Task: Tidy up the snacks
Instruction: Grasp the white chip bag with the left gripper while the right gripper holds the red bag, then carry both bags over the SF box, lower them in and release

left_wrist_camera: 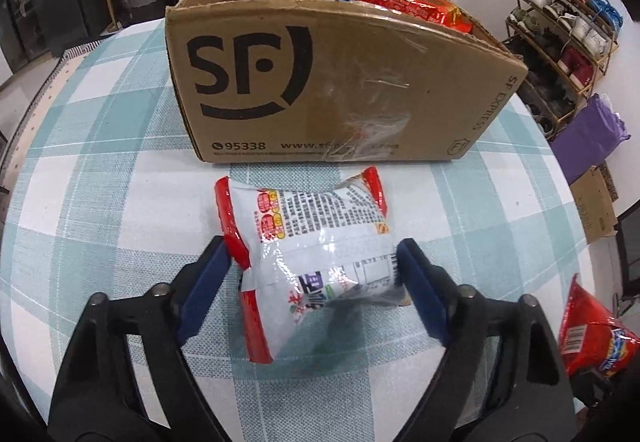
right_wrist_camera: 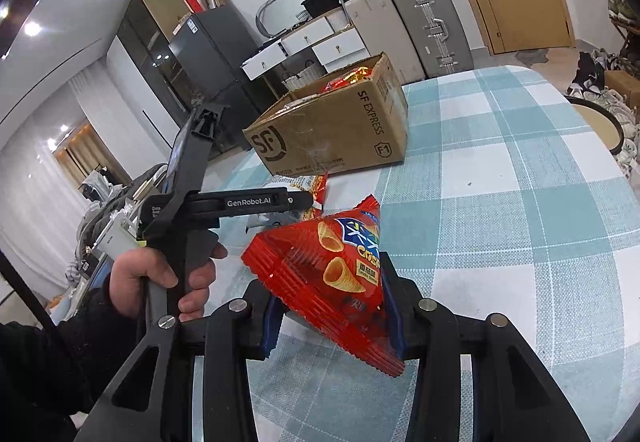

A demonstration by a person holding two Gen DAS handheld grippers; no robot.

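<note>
Left wrist view: left tool points steeply down at the desk, which is covered in a teal-and-white checked cloth. A white plastic snack packet with red crimped ends and printed text lies flat on the cloth between the two blue finger pads. The pad at 9 o'clock touches the packet's red edge; the pad at 3 o'clock sits against its barcode side. Jaws stand about half open, closed up to the packet's sides; whether they press it I cannot tell.

At 12 o'clock from the packet, just beyond it, stands an open brown cardboard box printed with a black SF logo. Snack bags already fill it, an orange-red one showing above the rim. At 4 o'clock, near the frame edge, a red crinkled snack bag with cone-shaped crisps pictured on it shows.

Right wrist view: right tool is closed narrowly on that red bag, pads pinching its lower part, the bag tilted and lifted off the cloth. At 9 o'clock a person's hand in a dark sleeve grips the handle of the left tool. The cardboard box sits at 12 o'clock, well apart from the held bag.
</note>
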